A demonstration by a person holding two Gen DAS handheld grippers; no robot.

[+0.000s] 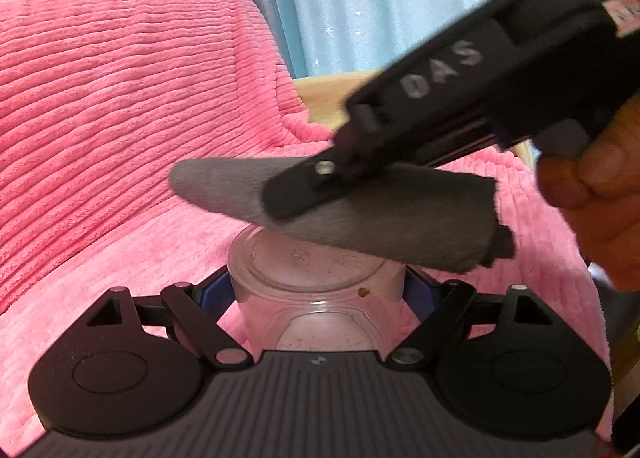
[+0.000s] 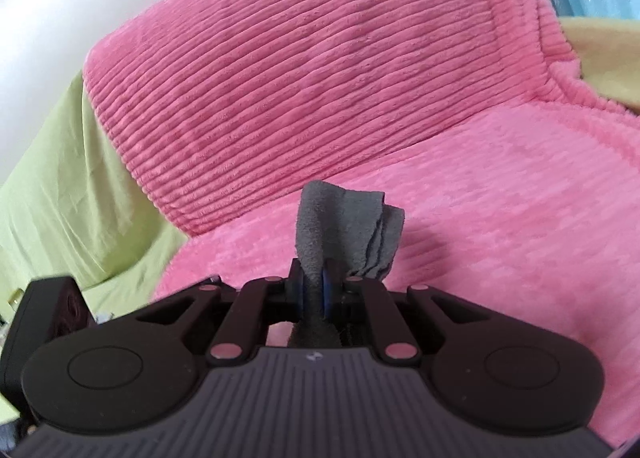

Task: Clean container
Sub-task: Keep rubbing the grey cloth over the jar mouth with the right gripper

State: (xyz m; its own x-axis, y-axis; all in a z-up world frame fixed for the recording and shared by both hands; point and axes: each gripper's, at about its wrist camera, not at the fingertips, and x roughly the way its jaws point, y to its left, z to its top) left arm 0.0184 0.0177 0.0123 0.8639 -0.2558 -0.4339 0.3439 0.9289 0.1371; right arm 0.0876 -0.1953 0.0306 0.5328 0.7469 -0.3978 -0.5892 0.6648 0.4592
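Container (image 1: 316,282): clear plastic cup, clamped between the left gripper (image 1: 318,290) pads on its side wall, held over the pink blanket (image 1: 120,97), mouth facing away from the camera. Specks and one brown crumb are visible on it; whether inside or outside I cannot tell. Likely light, thin-walled and slick, so it will probably flex or slip under wiping force; the side-wall hold looks right, squeeze moderate. Right of it, the right gripper (image 2: 318,290) is closed on a folded grey cloth (image 1: 360,209), soft, hovering just at the rim. Contact unclear. Green sheet (image 2: 60,185) sits far left in the right wrist view.
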